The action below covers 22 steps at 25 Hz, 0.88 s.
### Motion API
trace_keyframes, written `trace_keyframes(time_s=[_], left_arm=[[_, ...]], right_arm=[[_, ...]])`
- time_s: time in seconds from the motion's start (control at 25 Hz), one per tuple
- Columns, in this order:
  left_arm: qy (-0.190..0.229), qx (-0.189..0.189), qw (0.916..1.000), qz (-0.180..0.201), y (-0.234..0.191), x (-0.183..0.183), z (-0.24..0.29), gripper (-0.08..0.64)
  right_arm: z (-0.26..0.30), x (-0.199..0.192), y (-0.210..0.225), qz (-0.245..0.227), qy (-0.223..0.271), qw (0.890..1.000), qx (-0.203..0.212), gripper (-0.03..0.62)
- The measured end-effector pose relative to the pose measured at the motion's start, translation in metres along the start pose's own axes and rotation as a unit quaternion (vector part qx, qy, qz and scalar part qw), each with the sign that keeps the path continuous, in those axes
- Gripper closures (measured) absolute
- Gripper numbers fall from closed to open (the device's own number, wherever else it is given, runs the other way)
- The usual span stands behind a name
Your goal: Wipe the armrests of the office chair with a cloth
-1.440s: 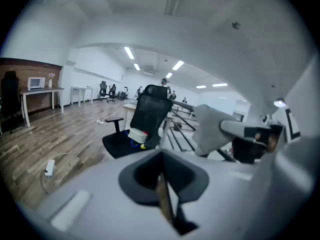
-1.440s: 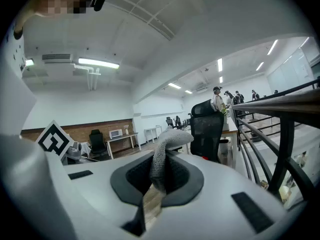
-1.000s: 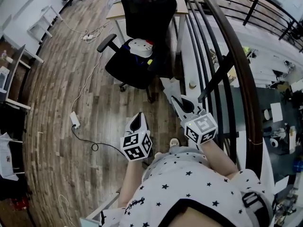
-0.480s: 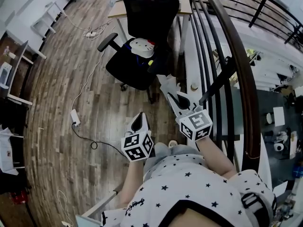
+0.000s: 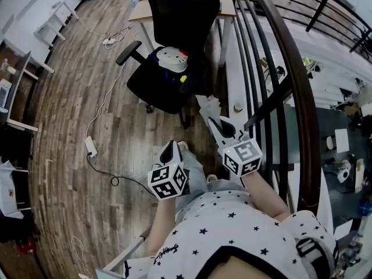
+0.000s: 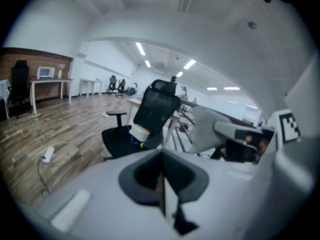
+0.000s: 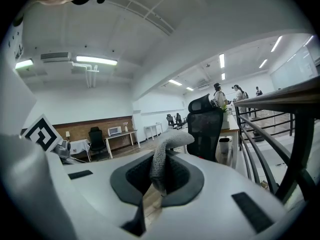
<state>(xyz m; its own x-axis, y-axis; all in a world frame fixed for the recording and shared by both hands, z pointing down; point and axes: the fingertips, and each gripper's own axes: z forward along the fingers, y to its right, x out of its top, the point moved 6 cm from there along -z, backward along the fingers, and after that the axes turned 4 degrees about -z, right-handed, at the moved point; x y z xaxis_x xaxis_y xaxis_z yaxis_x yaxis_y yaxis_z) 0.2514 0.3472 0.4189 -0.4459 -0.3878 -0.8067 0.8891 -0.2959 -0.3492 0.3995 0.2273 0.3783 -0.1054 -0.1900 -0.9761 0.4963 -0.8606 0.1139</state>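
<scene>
On the wood floor (image 5: 70,115) ahead, beside the railing (image 5: 296,97), the black office chair (image 5: 174,16) is seen with a white cat-face cushion (image 5: 172,58) on its seat. It stands well apart from both grippers. One armrest (image 5: 129,52) juts out on the view's left; the other cannot be made out.

The right gripper (image 5: 220,125) is clamped on a grey cloth (image 7: 162,159), whose free end flops forward past the jaws. The left gripper (image 5: 170,150) is closed with nothing between its jaws.

No wiping has begun; the approach is judged the step in hand.

The cloth is judged light, soft and limp, so it would likely bunch or slip under drag. A hold near its middle, with a pad of fabric left ahead of the jaws, is advised. The armrest looks stiff, but the chair may roll or swivel when pressed.
</scene>
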Motion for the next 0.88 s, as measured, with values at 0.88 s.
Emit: trace_keyframes(time_s=[0.88], left_arm=[[-0.026,-0.050,0.9981,0.024,-0.061,0.126,0.158,0.557]], right_arm=[[0.162,0.041,0.069,-0.016,-0.023,0.999,-0.037,0.566]])
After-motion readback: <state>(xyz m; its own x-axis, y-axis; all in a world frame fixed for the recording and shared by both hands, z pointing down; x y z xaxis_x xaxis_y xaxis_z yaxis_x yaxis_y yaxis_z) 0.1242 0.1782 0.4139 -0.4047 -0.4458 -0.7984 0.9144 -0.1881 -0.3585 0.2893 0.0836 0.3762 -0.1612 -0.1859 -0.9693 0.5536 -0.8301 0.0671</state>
